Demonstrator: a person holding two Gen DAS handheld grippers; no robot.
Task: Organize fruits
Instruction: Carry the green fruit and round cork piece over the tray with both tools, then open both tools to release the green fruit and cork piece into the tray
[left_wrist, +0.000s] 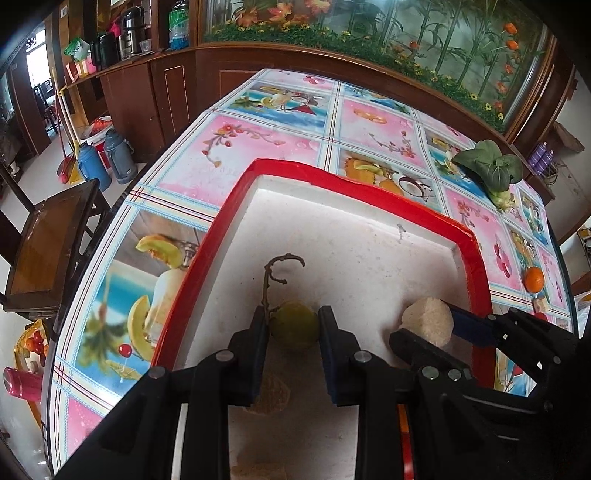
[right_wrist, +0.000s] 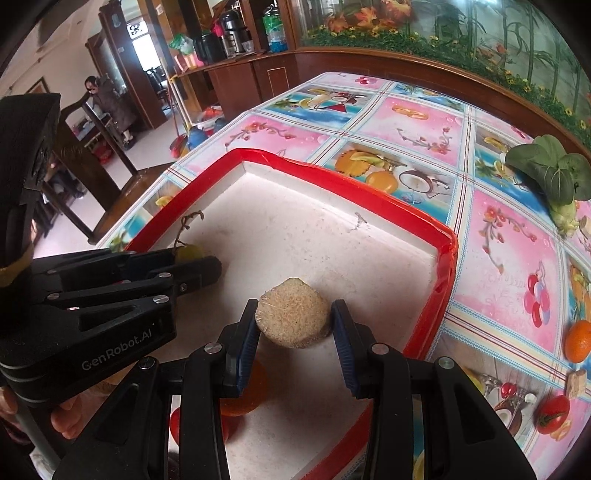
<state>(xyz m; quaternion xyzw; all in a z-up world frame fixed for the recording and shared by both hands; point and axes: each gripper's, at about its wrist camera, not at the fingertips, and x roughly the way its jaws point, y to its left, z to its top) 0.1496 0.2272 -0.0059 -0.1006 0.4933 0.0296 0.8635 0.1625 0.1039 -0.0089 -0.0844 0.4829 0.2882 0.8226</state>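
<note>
From the left wrist camera, the left gripper (left_wrist: 293, 325) points down into a white tray (left_wrist: 354, 236) with a red rim. Its two black fingers squeeze a small green fruit (left_wrist: 293, 325) from both sides. The fruit has a long brown twig (left_wrist: 275, 273) that curls up over the tray floor. The fruit is down low in the tray, near the front. Just to the right, the right gripper (left_wrist: 428, 326) holds a pale, rough round chunk (left_wrist: 428, 325). The tray sits on a table (left_wrist: 258, 144) with a bright cloth of pink and blue fruit pictures. Outside the tray, on the far right of the table, lies a leafy green vegetable (left_wrist: 491, 168). Nearer, by the table edge, sits an orange (left_wrist: 534, 278). A wooden chair (left_wrist: 48, 247) stands on the left of the table.

From the right wrist camera, the right gripper (right_wrist: 293, 321) is clamped on the pale round chunk (right_wrist: 293, 314). One blue pad touches each side of it. The chunk is low over the tray floor, in the near part of the tray (right_wrist: 332, 170). Under the gripper there is something orange (right_wrist: 243, 391) in the tray. On the left, the left gripper (right_wrist: 195, 264) reaches in with the green fruit (right_wrist: 190, 252) pinched at its tip. To the right of the tray, on the table (right_wrist: 509, 266), are the leafy vegetable (right_wrist: 554, 170), the orange (right_wrist: 578, 339) and a red tomato (right_wrist: 552, 413). A person (right_wrist: 110, 103) stands far off in the room.
</note>
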